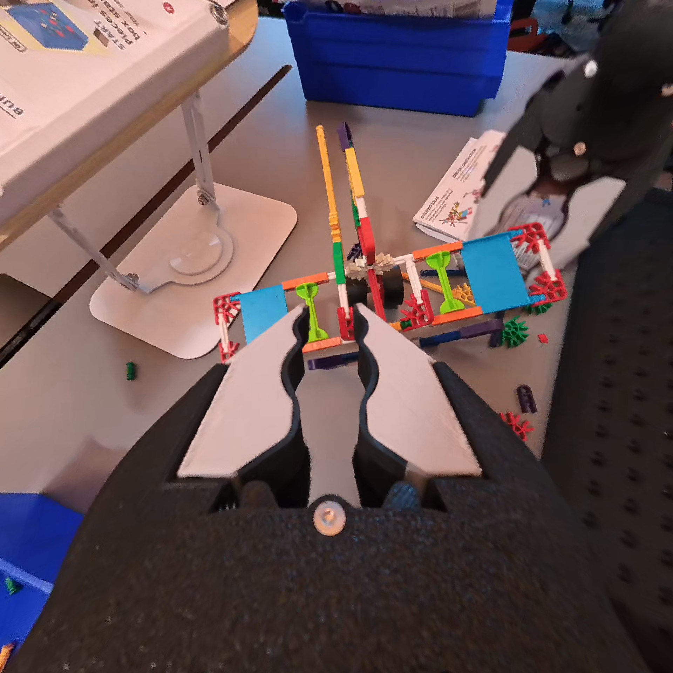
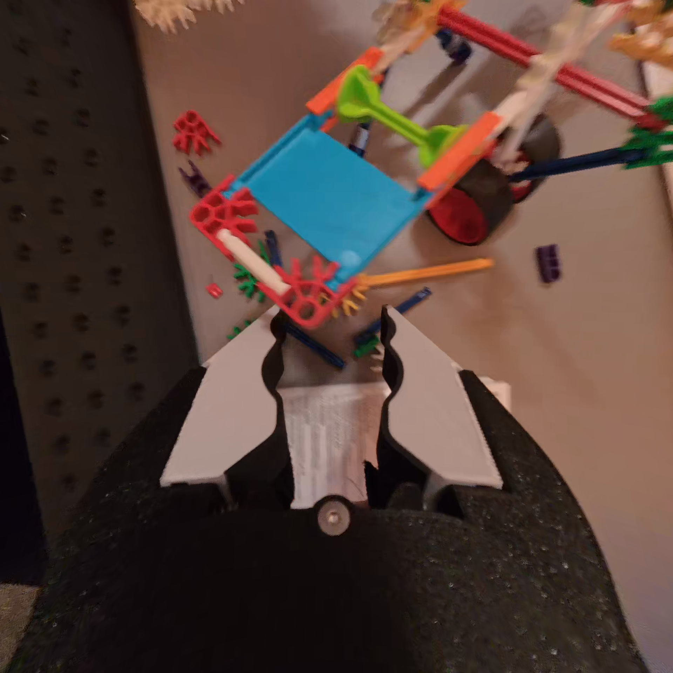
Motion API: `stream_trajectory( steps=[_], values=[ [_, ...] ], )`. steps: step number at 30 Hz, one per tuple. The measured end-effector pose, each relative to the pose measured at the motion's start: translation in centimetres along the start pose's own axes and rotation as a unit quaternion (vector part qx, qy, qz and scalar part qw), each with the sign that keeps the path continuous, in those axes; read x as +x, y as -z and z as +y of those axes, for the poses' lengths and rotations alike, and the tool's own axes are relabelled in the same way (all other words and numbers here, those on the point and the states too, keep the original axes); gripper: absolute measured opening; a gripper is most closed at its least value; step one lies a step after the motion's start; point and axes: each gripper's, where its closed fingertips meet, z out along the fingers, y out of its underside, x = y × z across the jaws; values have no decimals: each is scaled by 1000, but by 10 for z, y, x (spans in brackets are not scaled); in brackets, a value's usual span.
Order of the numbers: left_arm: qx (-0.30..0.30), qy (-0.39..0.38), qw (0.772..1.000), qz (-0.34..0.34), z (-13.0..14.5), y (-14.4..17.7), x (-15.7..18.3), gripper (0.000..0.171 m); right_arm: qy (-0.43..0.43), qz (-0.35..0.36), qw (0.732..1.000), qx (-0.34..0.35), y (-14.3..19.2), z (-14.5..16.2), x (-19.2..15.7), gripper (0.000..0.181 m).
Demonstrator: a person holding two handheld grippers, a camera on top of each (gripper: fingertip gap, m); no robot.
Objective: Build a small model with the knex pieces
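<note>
A colourful rod-and-connector model (image 1: 495,273) stands on the grey table: a long frame with two blue panels, lime spools, orange bars, red corner connectors, black wheels, a grey gear and an upright yellow rod (image 1: 329,189). My left gripper (image 1: 329,313) is open, its tips on either side of the frame's near edge, by a lime spool (image 1: 311,313) and a red connector (image 1: 346,322). My right gripper (image 2: 331,318) is open and empty. Its left fingertip is at the red corner connector (image 2: 306,309) beside the blue panel (image 2: 324,204). It also shows in the left wrist view (image 1: 582,204).
A blue bin (image 1: 397,62) stands at the back, a white stand (image 1: 196,269) bearing a box at the left. A folded booklet (image 1: 451,196) lies under the right gripper. Loose pieces lie about: green (image 1: 130,370), purple (image 1: 526,398), red (image 1: 517,426). A black perforated mat (image 1: 619,400) borders the right. To the red connector (image 1: 346,322): left tips about 4 centimeters, right tips about 15 centimeters.
</note>
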Motion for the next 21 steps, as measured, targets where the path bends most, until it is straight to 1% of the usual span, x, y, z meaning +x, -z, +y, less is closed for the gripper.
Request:
stream_trajectory(
  steps=[1,3,5,7,11,13,14,16,18,21],
  values=[
    [3,3,1000,-1,-1,0,-1,23,-7,-4,1000,1,-6,1,-6,52],
    [5,3,1000,1,-2,-2,-2,23,-22,29,999,-11,-16,8,-3,52],
    [5,0,1000,1,-3,-3,-1,23,-44,30,998,12,-20,3,-3,51],
    [4,-3,1000,0,-3,-4,0,23,-43,44,998,16,-22,2,1,38],
    [9,-6,1000,-4,-3,-1,1,23,-46,48,997,23,-20,3,1,38],
    [17,-7,1000,-4,-6,1,2,23,-55,55,996,39,-16,1,3,35],
    [19,-7,1000,-3,-7,2,2,23,-59,64,995,45,-12,1,6,20],
    [22,-7,1000,-1,-8,2,3,23,-57,73,994,51,-6,2,7,9],
    [19,-10,1000,2,-7,1,5,23,-53,66,996,41,-5,8,3,9],
    [15,-15,1000,2,-8,-1,7,23,-49,76,996,26,-4,15,3,8]
  ],
)
